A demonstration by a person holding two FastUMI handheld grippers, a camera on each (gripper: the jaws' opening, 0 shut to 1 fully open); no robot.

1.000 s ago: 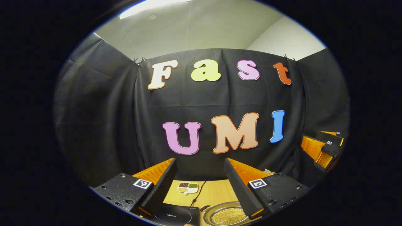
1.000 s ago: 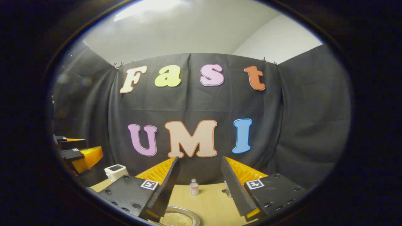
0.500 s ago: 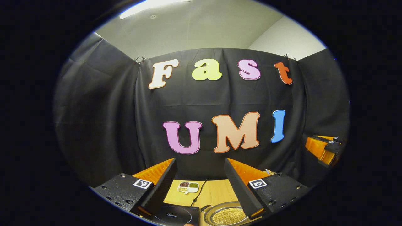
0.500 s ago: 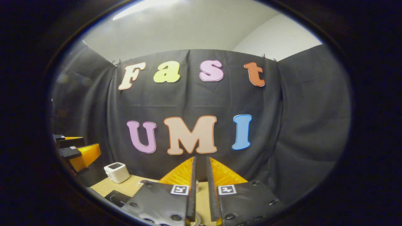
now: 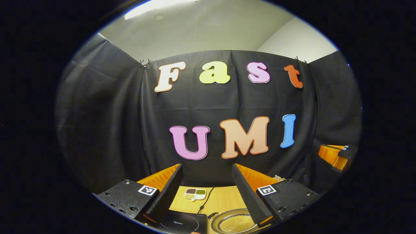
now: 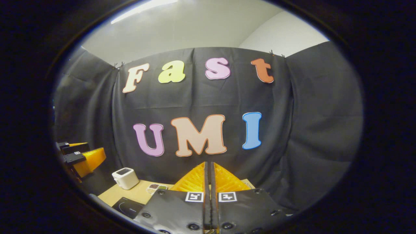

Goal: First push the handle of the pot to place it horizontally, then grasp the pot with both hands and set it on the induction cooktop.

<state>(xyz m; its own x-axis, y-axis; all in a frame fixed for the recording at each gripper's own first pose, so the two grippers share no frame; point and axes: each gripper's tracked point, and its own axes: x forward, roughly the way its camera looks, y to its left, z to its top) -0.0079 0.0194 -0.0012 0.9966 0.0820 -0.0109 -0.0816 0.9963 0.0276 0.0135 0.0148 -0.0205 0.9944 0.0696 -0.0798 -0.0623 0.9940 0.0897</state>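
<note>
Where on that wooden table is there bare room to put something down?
In the left gripper view, bare wood lies between the sectioned dish at the back and the pot in front, right of the black cable. The near edge is crowded: induction cooktop and pot sit side by side.

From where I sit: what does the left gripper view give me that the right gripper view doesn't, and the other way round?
Left gripper view: the pot, holding yellow grains, beside the induction cooktop, the cooktop's cable, and the left gripper open above them.
Right gripper view: a white appliance at the table's far left, and the right gripper with fingers closed together on nothing visible.
Both: the cooktop, the divided dish of beans, the wooden table, and each other's gripper off to the side.
</note>
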